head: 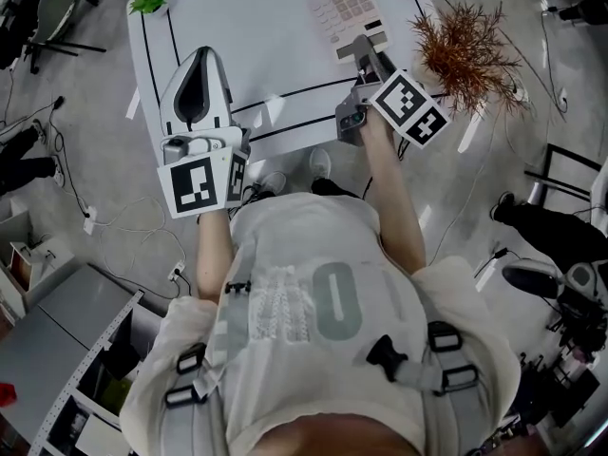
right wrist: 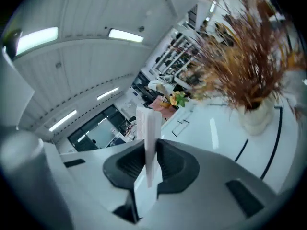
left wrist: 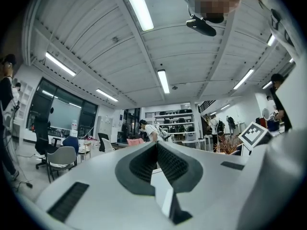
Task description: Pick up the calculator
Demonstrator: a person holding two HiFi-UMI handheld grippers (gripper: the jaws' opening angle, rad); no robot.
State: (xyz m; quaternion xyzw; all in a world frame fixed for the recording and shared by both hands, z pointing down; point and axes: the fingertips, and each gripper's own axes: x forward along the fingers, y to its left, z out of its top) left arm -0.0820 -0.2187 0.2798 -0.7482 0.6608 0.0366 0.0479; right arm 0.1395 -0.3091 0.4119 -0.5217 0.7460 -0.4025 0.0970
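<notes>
The calculator (head: 350, 9) is a pale slab with rows of keys. It is held over the far right part of the white table (head: 256, 36). My right gripper (head: 367, 49) is shut on its near end. In the right gripper view the calculator (right wrist: 147, 128) stands edge-on between the dark pads of the right gripper (right wrist: 149, 164) and is off the tabletop. My left gripper (head: 205, 57) hangs over the table's near left part, apart from the calculator. In the left gripper view the left gripper (left wrist: 156, 150) is shut with nothing in it.
A dried reddish plant (head: 465, 50) stands at the table's right edge, close beside the right gripper; its pale pot (right wrist: 256, 116) shows in the right gripper view. Small green plants (head: 150, 0) sit at the far corners. Black lines mark the tabletop. Chairs and cables lie around.
</notes>
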